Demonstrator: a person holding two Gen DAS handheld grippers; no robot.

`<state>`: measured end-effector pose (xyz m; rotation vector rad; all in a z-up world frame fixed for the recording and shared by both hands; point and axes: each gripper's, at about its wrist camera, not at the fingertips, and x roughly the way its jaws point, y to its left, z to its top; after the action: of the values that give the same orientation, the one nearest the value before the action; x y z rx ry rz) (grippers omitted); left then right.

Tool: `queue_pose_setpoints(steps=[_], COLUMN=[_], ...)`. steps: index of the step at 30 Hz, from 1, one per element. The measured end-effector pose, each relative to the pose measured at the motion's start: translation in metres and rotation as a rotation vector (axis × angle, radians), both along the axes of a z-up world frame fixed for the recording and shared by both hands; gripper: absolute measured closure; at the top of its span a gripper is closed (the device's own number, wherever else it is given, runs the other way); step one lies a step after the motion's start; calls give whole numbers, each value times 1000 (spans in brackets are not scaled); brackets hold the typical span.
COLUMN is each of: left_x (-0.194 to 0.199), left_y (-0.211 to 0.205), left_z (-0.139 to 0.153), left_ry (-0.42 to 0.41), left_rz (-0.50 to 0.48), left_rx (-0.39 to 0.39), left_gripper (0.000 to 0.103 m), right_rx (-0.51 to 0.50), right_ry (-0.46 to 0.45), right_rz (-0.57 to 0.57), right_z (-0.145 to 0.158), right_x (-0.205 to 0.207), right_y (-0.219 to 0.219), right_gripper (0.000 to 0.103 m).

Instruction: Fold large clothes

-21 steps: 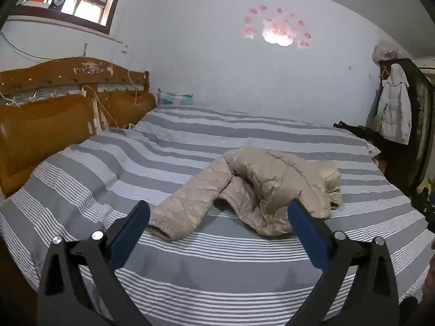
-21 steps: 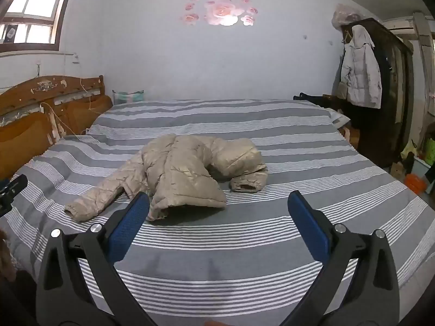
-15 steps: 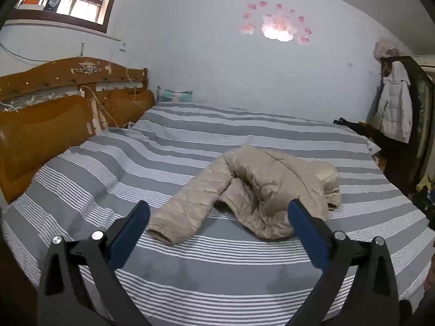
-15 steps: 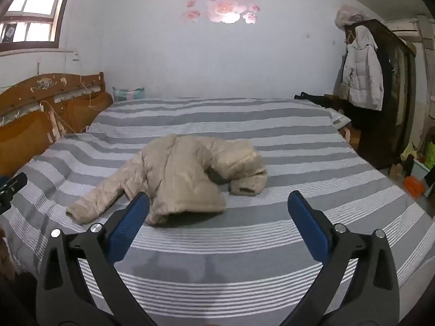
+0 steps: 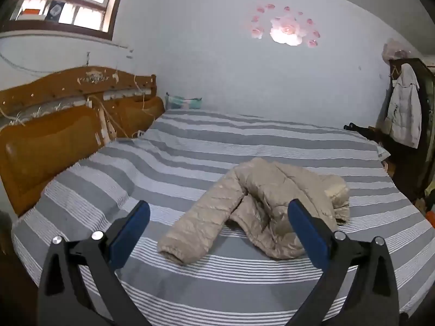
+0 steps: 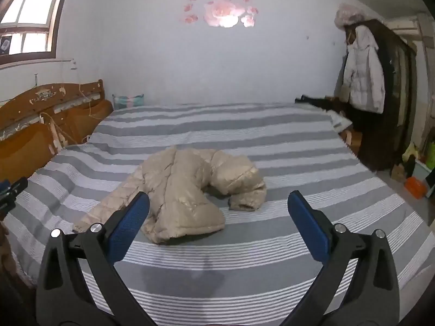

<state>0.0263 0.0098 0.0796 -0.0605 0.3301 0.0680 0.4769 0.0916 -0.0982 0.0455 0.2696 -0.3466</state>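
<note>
A beige puffer jacket [image 5: 261, 206] lies crumpled in the middle of a grey-and-white striped bed [image 5: 190, 163], one sleeve stretched toward the near left. It also shows in the right wrist view [image 6: 185, 190]. My left gripper [image 5: 217, 231] is open and empty, held above the bed's near edge, short of the jacket. My right gripper [image 6: 217, 222] is open and empty, also short of the jacket. The tip of the left gripper [image 6: 11, 193] shows at the left edge of the right wrist view.
A wooden headboard [image 5: 54, 125] stands at the left. A dark wardrobe [image 6: 391, 103] with a white jacket [image 6: 364, 73] hung on it stands at the right. A small cushion [image 5: 185, 102] sits at the far bed edge. Boxes and an orange item [image 6: 414, 186] lie on the floor.
Both grippers have drifted a little closer to the bed and the jacket. The jacket has not moved and both grippers stay open.
</note>
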Motion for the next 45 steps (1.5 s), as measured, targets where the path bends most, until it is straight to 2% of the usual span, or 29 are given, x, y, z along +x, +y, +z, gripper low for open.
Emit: queue_pose_setpoints(steps=[9, 16, 24, 45], left_x=[8, 3, 5, -6], left_y=[-12, -5, -2, -3], left_z=[8, 3, 5, 6], left_ry=[5, 6, 10, -2], left_rz=[-74, -30, 2, 20], left_rx=[42, 6, 14, 2], left_gripper=[2, 2, 2, 2], right_rx=[18, 6, 10, -13], right_ry=[20, 27, 27, 27], right_rz=[-37, -13, -2, 13], right_z=[-5, -5, -11, -17], right_x=[9, 17, 21, 18], right_y=[-7, -10, -12, -7], right_gripper=[3, 3, 3, 3])
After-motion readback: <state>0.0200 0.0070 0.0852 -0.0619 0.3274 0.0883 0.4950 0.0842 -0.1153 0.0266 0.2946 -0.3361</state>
